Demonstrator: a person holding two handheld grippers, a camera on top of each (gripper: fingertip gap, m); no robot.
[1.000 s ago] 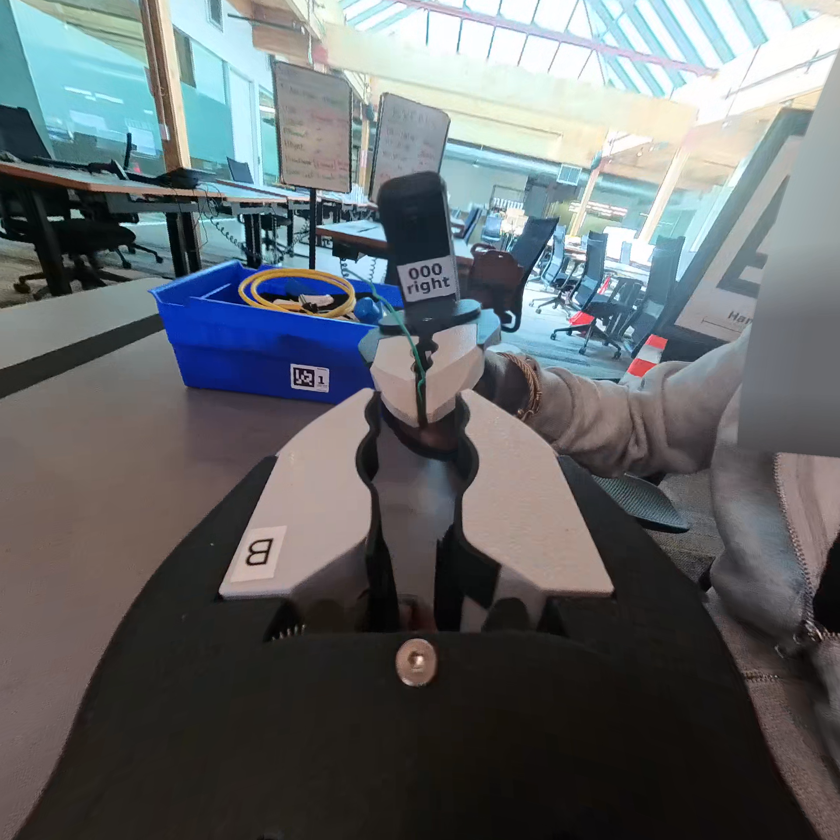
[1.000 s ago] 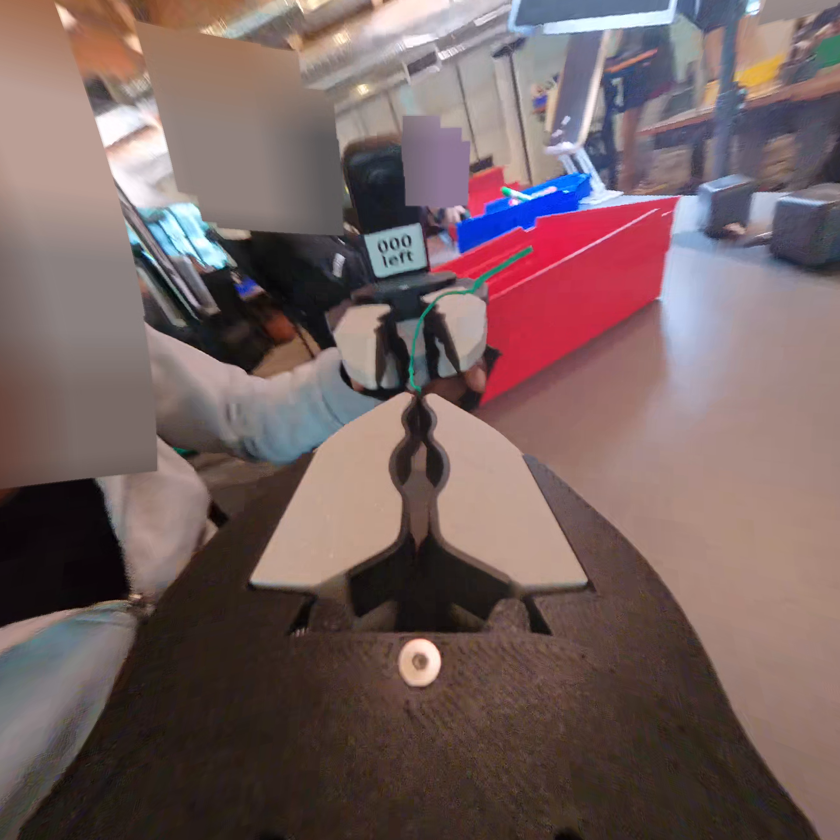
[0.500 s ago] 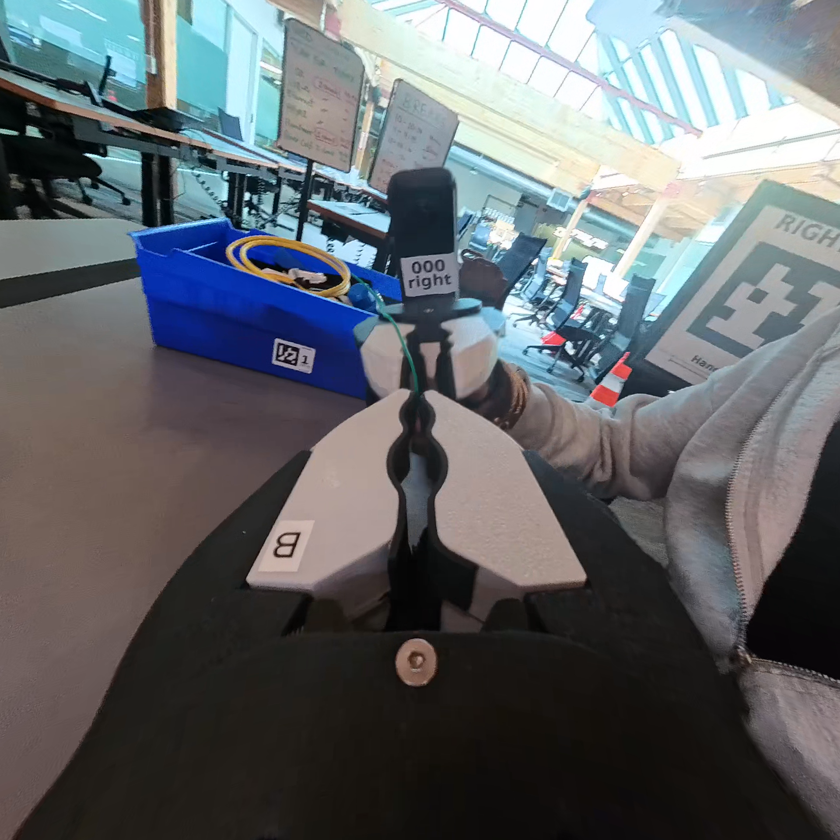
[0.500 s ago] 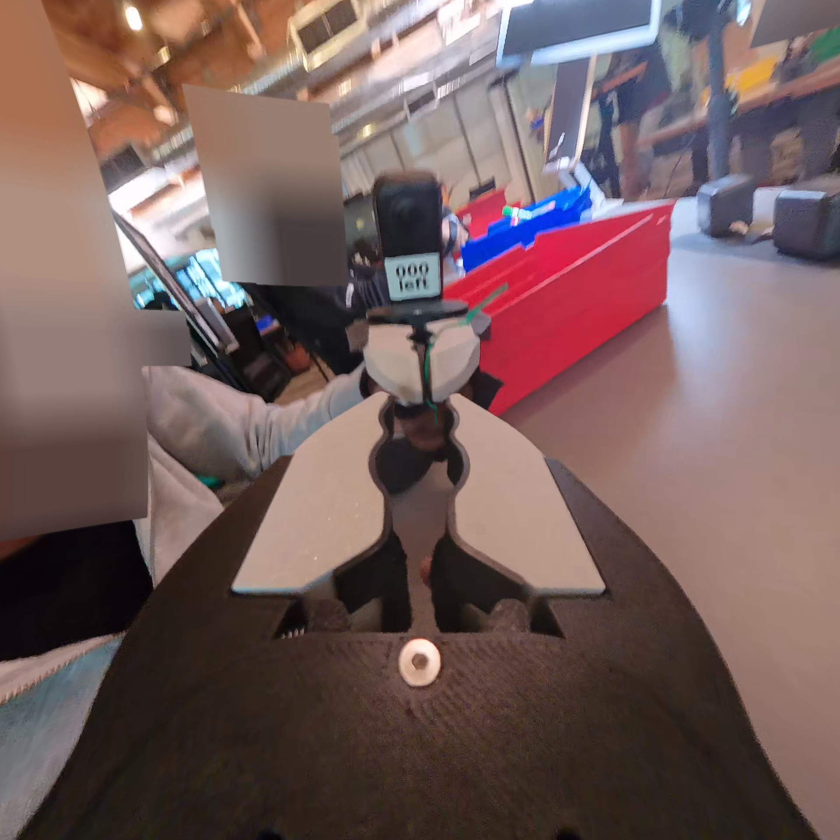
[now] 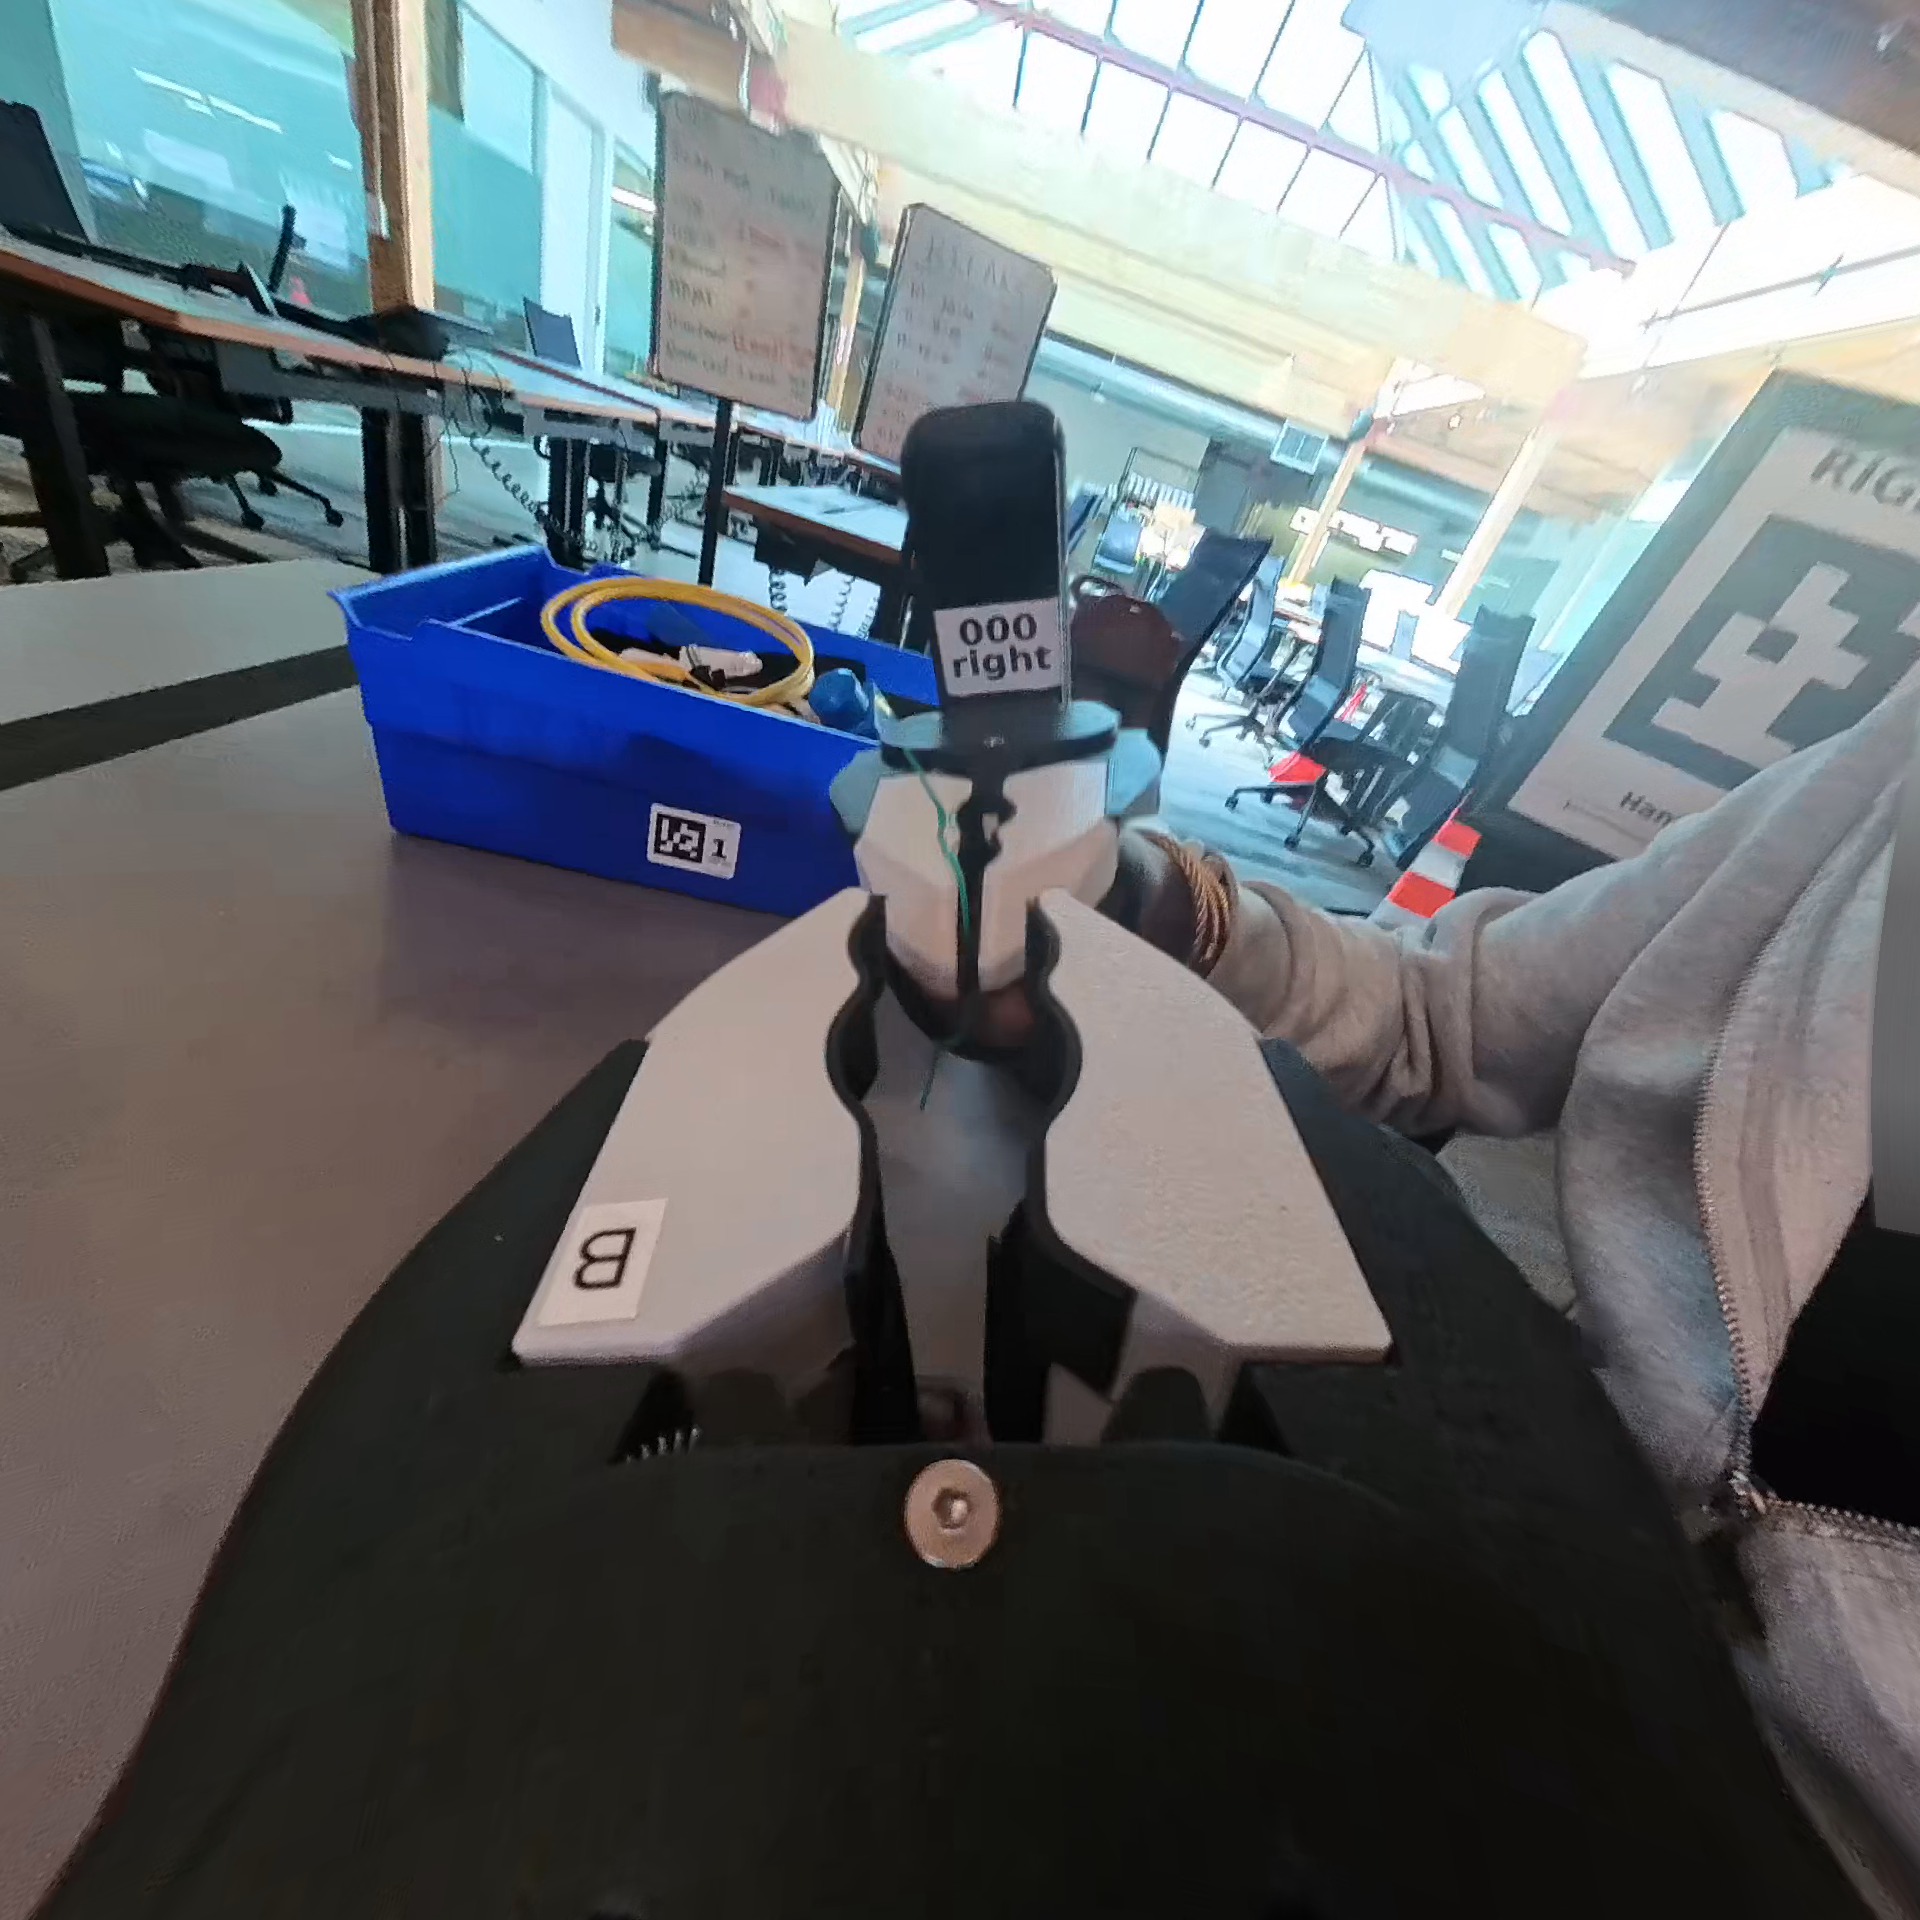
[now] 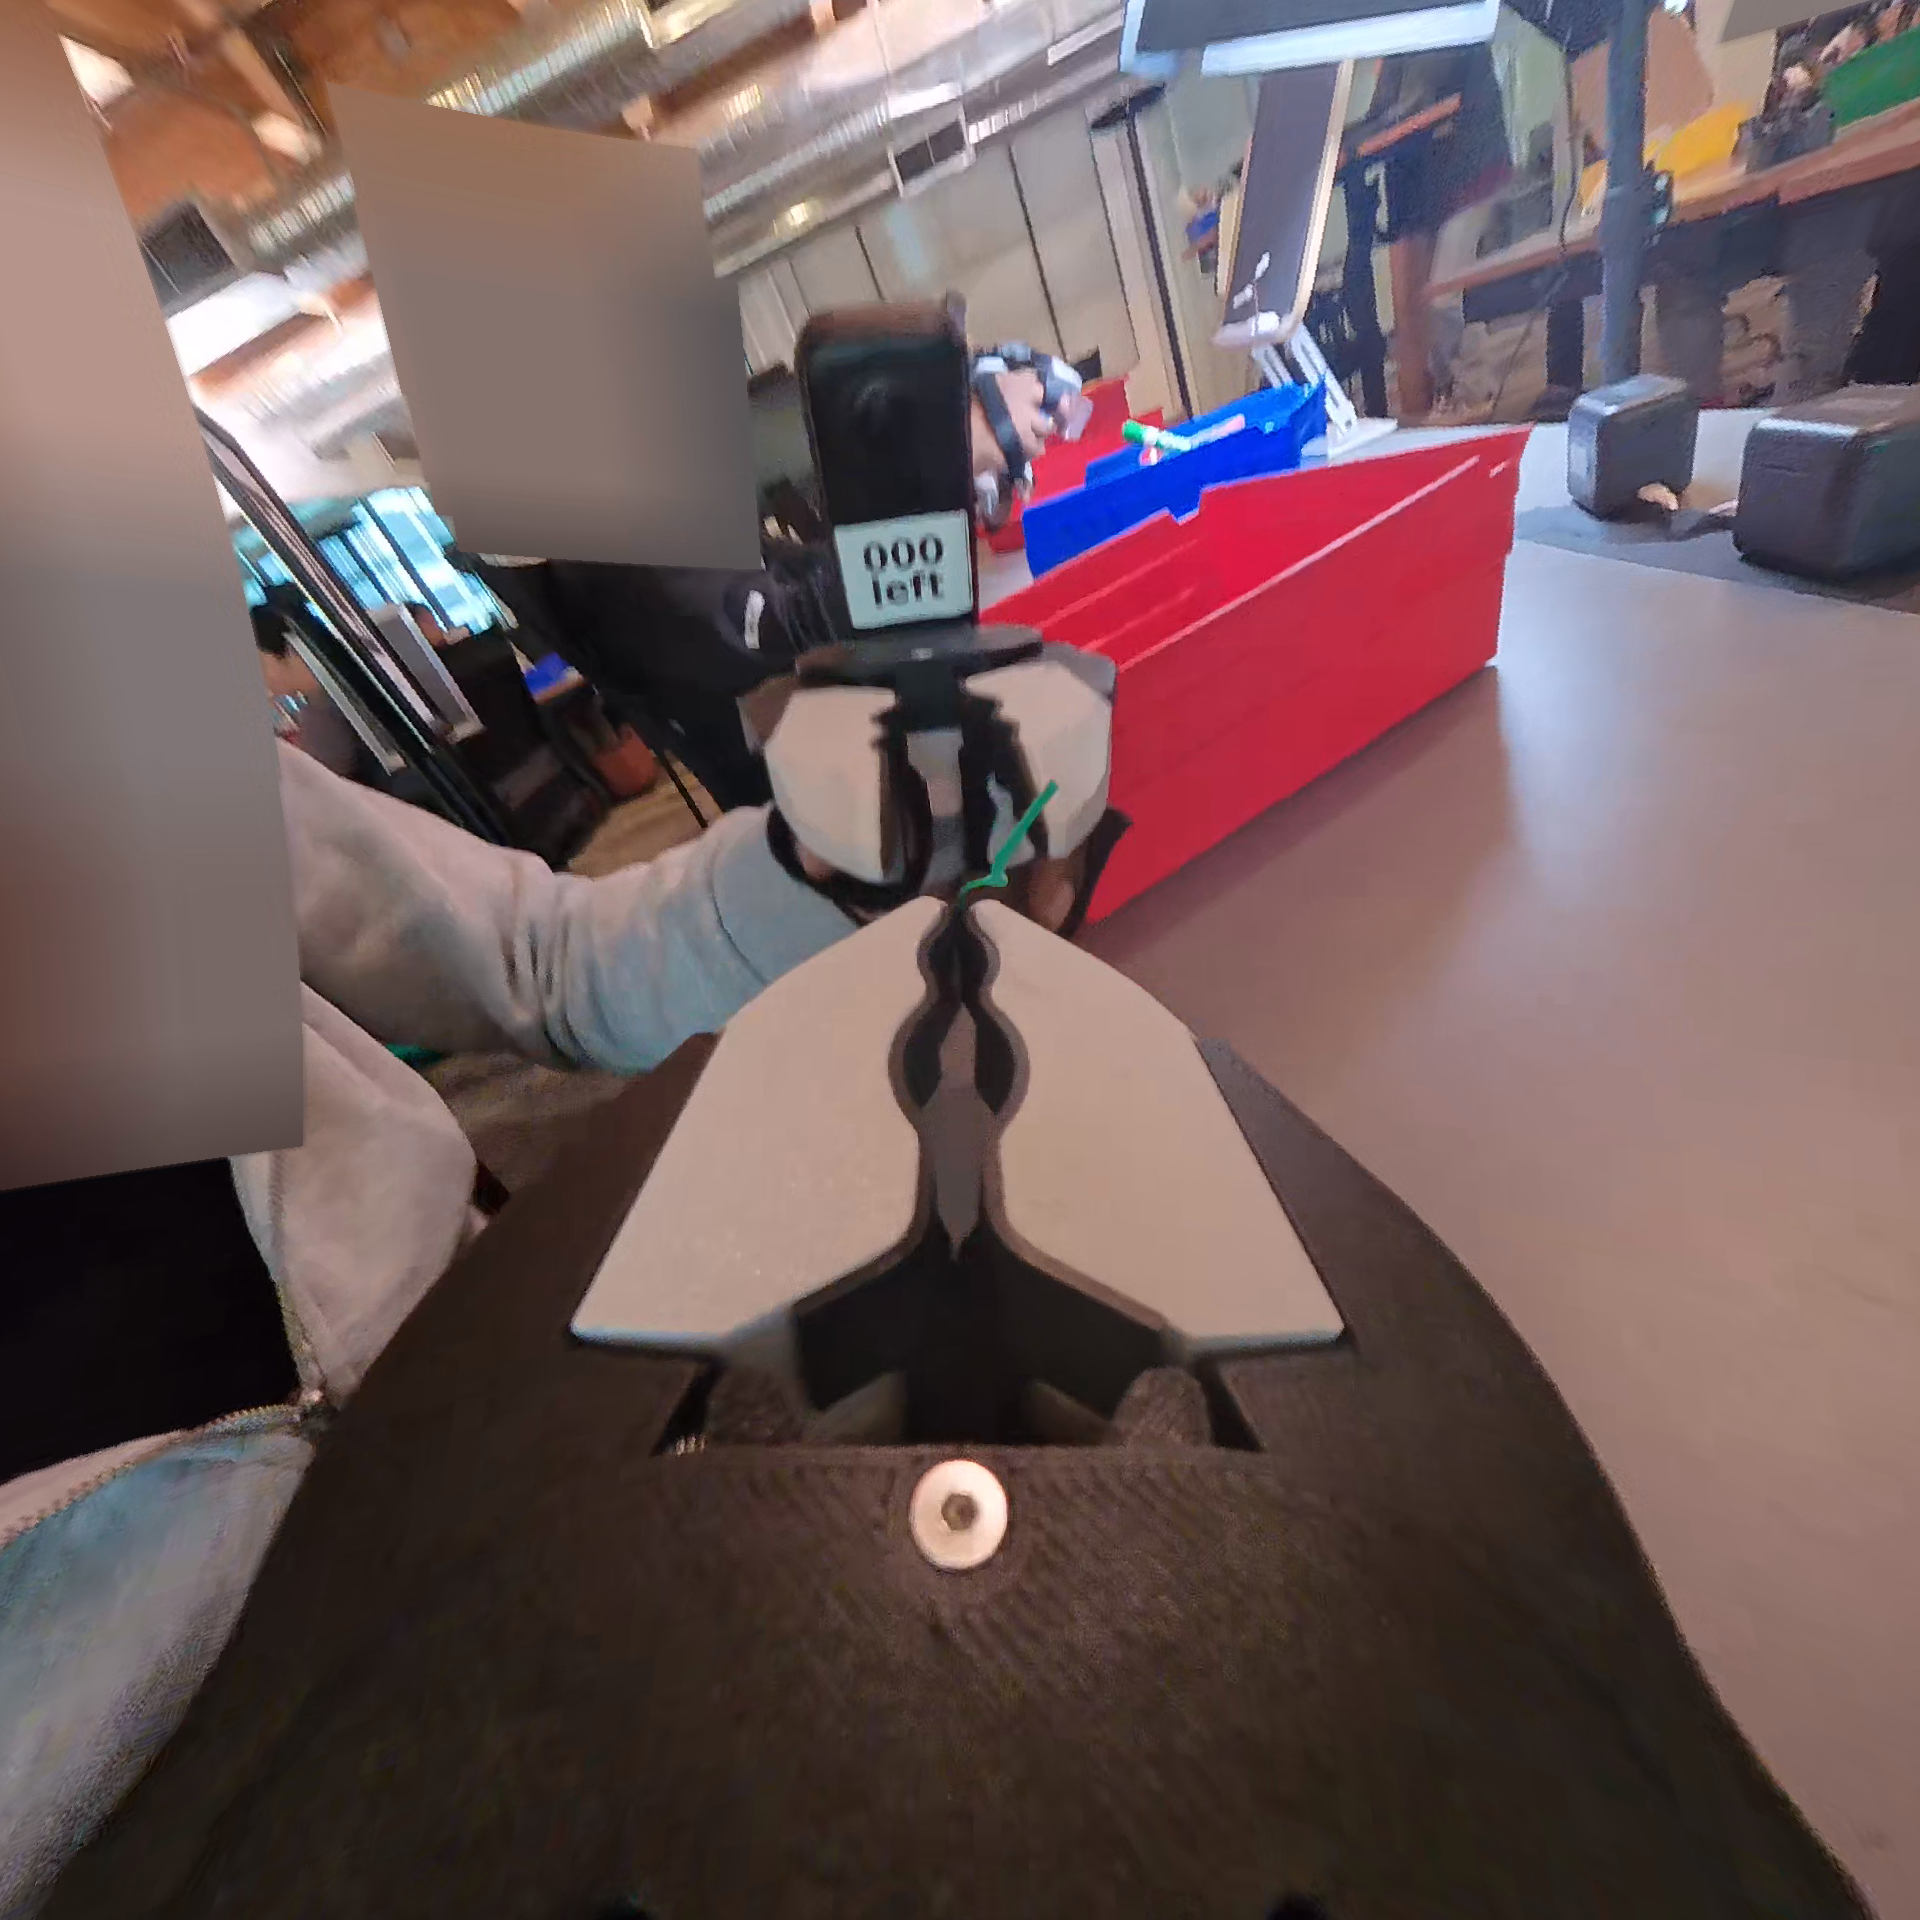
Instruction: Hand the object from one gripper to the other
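Note:
The object is a thin green wire (image 5: 951, 862). My right gripper (image 6: 961, 909) is shut on the wire's (image 6: 1013, 842) lower part, and its free end sticks up to the right. In the left wrist view the right gripper (image 5: 971, 982) faces me with the wire pinched between its white fingers. My left gripper (image 5: 956, 935) is open, with its fingertips on either side of the right gripper's tip. In the right wrist view the left gripper (image 6: 935, 821) stands open just beyond the wire, apart from it.
A blue bin (image 5: 520, 769) holding a coiled yellow cable sits on the grey table (image 5: 260, 987) at the back left. A red bin (image 6: 1299, 675) stands to the right of the grippers, with a blue bin (image 6: 1174, 488) behind it. Two black boxes (image 6: 1829, 478) stand at the far right. The person's grey sleeves reach in.
Half a second ago my left gripper was shut on the wire and my right was open. Now the right is shut on it and the left has opened.

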